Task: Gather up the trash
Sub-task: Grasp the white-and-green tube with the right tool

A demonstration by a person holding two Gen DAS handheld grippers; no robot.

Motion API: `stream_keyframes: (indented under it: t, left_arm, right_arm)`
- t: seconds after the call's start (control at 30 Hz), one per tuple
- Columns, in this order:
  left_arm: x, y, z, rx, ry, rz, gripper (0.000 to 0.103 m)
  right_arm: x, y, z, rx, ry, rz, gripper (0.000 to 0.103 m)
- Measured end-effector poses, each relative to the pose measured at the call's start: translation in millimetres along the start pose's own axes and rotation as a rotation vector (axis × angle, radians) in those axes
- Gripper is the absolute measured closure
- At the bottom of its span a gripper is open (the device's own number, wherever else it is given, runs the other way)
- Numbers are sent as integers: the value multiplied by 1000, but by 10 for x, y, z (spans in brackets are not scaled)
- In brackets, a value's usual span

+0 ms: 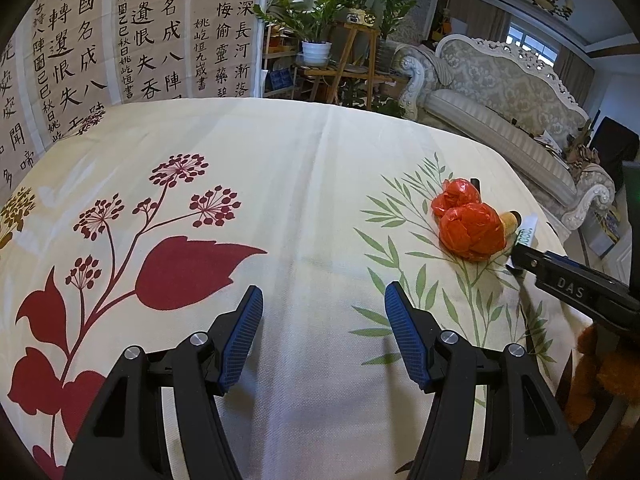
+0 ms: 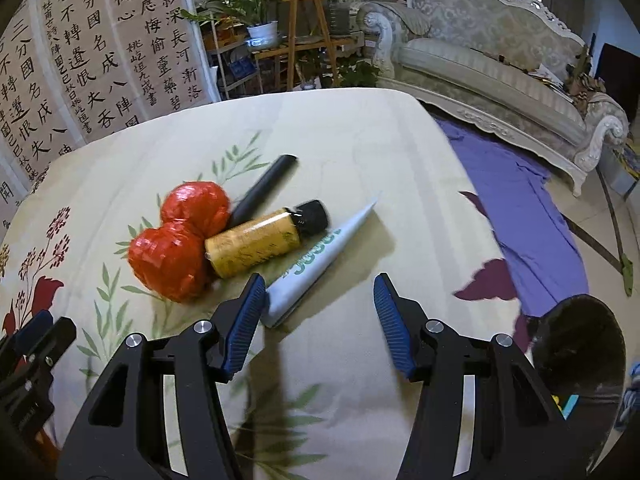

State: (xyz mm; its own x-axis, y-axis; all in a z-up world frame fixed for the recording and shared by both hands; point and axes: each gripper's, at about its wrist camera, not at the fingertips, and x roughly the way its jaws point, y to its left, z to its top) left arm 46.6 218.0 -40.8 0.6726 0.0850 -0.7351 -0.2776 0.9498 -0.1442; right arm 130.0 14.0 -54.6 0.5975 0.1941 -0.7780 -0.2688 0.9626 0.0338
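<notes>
Trash lies in a cluster on the floral tablecloth [image 2: 360, 152]: two crumpled red plastic balls [image 2: 176, 256], a yellow bottle with a black cap [image 2: 256, 246], a white tube with green lettering [image 2: 316, 264] and a black stick-shaped item [image 2: 264, 188]. My right gripper [image 2: 320, 312] is open and empty, its left finger beside the tube's wide end. My left gripper [image 1: 324, 336] is open and empty over bare cloth, left of the red balls [image 1: 468, 224]. The right gripper's arm [image 1: 576, 288] shows at the right edge of the left wrist view.
The table edge runs close to the right of the trash. Beyond it are a purple cloth on the floor [image 2: 520, 192], an ornate sofa [image 2: 500, 52], plant stands [image 2: 308, 36] and a calligraphy screen [image 2: 100, 52]. A dark round container [image 2: 576, 352] sits at lower right.
</notes>
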Motion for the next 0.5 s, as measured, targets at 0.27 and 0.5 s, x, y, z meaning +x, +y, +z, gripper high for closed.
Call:
stream_keyframes:
  t: [0.27, 0.5]
  left_arm:
    - [5, -7, -7, -2, -1, 0, 41]
    - [4, -14, -6, -2, -1, 1, 41]
  right_arm:
    - [-87, -162, -8, 35, -15, -8, 49]
    - [-43, -75, 69, 33, -29, 0, 49]
